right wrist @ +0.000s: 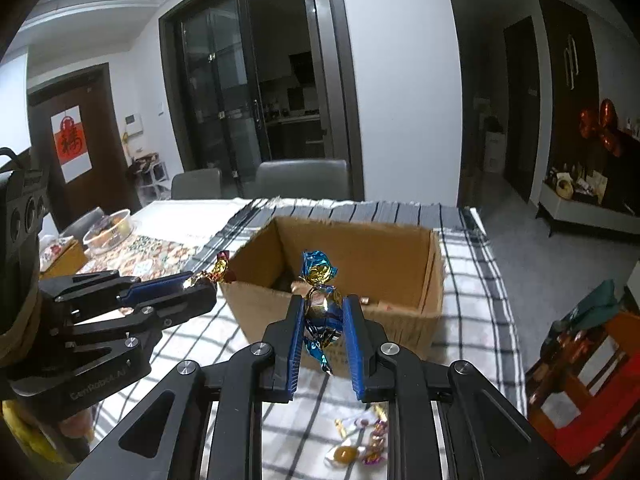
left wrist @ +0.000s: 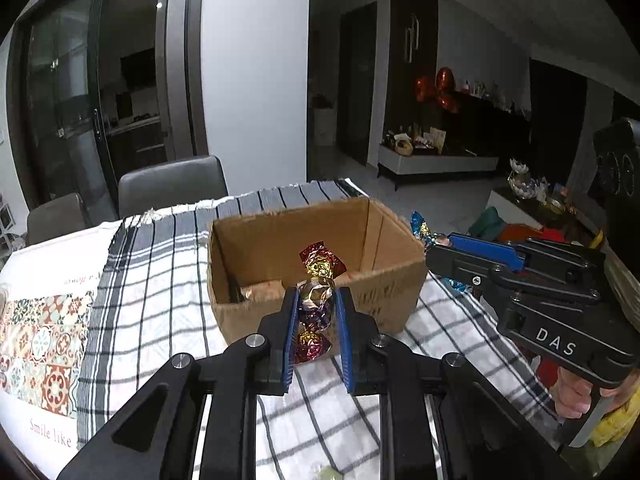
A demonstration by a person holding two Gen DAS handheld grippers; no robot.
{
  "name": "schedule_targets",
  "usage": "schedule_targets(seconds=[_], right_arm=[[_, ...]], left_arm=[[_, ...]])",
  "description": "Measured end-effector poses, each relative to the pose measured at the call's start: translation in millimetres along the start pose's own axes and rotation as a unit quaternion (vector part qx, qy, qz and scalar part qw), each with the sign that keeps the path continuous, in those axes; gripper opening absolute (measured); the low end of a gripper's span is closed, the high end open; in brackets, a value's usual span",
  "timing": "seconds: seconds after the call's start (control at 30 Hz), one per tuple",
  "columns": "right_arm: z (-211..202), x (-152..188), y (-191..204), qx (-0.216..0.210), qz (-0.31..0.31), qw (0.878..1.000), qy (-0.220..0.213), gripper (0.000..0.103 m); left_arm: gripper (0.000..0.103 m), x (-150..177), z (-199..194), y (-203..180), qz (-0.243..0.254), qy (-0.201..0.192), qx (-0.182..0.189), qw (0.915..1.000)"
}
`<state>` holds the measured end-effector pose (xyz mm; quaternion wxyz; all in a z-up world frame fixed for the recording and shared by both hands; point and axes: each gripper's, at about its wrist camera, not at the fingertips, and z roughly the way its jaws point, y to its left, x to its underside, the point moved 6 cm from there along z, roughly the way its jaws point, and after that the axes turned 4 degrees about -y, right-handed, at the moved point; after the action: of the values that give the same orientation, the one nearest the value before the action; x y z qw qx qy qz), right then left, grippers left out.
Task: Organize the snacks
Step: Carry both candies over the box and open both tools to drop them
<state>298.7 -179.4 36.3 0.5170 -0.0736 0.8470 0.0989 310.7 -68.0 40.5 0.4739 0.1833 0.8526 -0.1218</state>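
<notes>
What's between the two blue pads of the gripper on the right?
A candy in a blue and gold foil wrapper, pinched between the right gripper pads. The right wrist view shows it, in front of the cardboard box.

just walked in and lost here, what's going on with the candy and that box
A person holds a two-finger gripper in each hand. The left gripper is shut on a red-and-gold foil-wrapped candy; the right gripper is shut on a blue-and-gold foil-wrapped candy. Both hover beside the open brown cardboard box on the checked cloth. More wrapped sweets lie loose nearby.
</notes>
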Motion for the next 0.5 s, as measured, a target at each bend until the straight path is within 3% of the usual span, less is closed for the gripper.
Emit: schedule_targets(seconds=[0.5], right_arm=[[33, -41, -24, 0.013, 0.002, 1.000, -0.008, 0.021]], left_arm=[[0.019, -37, 38, 15, -0.010, -0.006, -0.007, 0.9999]])
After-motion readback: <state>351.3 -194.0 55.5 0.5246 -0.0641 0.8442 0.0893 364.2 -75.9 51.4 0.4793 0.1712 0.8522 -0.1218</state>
